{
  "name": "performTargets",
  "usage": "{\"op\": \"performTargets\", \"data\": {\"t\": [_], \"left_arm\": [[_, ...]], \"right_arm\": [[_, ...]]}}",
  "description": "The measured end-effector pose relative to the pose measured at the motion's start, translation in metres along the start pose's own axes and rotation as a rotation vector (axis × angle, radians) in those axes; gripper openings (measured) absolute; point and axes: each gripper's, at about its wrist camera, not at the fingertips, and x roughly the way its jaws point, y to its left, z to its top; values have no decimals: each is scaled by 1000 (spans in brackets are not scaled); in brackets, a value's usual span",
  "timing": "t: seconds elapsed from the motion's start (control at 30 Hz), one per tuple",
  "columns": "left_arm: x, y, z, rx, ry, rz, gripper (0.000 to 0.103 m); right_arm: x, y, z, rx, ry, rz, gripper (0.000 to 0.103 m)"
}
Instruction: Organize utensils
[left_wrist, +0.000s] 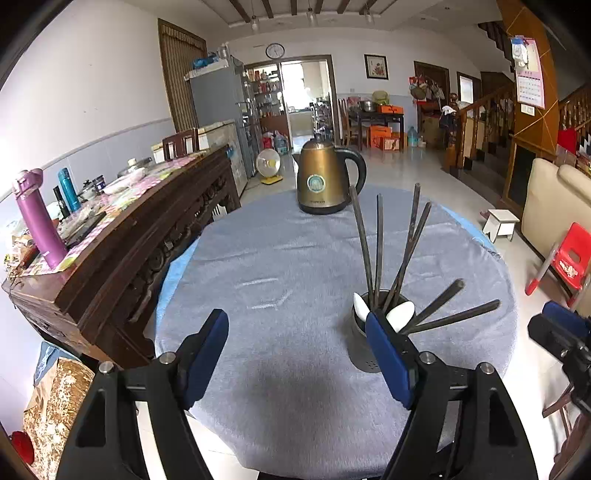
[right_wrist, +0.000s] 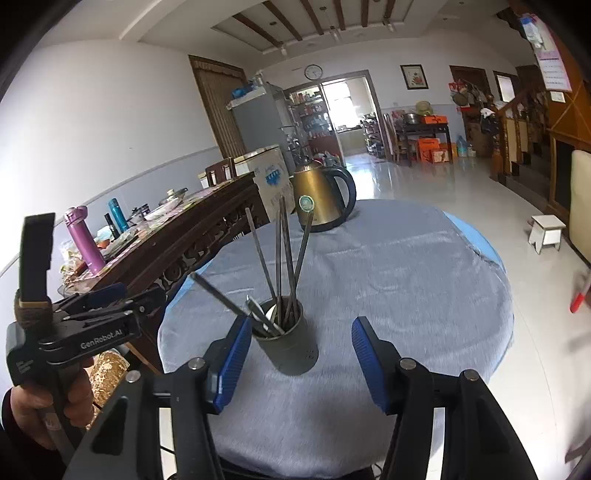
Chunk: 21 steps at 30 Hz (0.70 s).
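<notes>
**Both grippers stand open near the utensil holder**

In the left wrist view, nearest to the camera at the lower edge of the frame, the left gripper with black arms and blue ribbed pads has its jaws wide apart, and nothing is between them except bare cloth. Its right-hand pad covers part of the dark grey perforated metal utensil holder, which stands upright on the round table with a grey-blue cloth, in the lower right of the frame. Whether the pad touches the holder, I cannot tell.

In the holder stand long dark chopsticks; four rise nearly upright and two lean low toward the right of the frame. Two white spoons also show at its rim.

In the right wrist view, the right gripper occupies the lower part of the frame. Its jaws are apart to a medium width and hold nothing. The holder appears in the centre, just beyond its left-hand pad and apart from both pads.

At the far edge of the table stands a bronze-coloured electric kettle with a black handle, well apart from the holder. At the left of the right wrist view, a person's hand grips the handle of the left gripper. A dark carved wooden sideboard stands to the left of the table.
</notes>
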Motion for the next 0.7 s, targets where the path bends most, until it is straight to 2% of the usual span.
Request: {"op": "performTargets", "data": {"t": [0.27, 0.43, 0.7], "left_arm": [[-21, -1, -9, 8, -31, 26, 82], [-21, 0, -14, 11, -36, 64, 86], [-19, 7, -18, -6, -29, 66, 86]], "right_arm": [[-8, 10, -13, 47, 33, -29, 63], [-1, 13, -16, 57, 65, -33, 63], [9, 25, -18, 38, 86, -28, 63]]}}
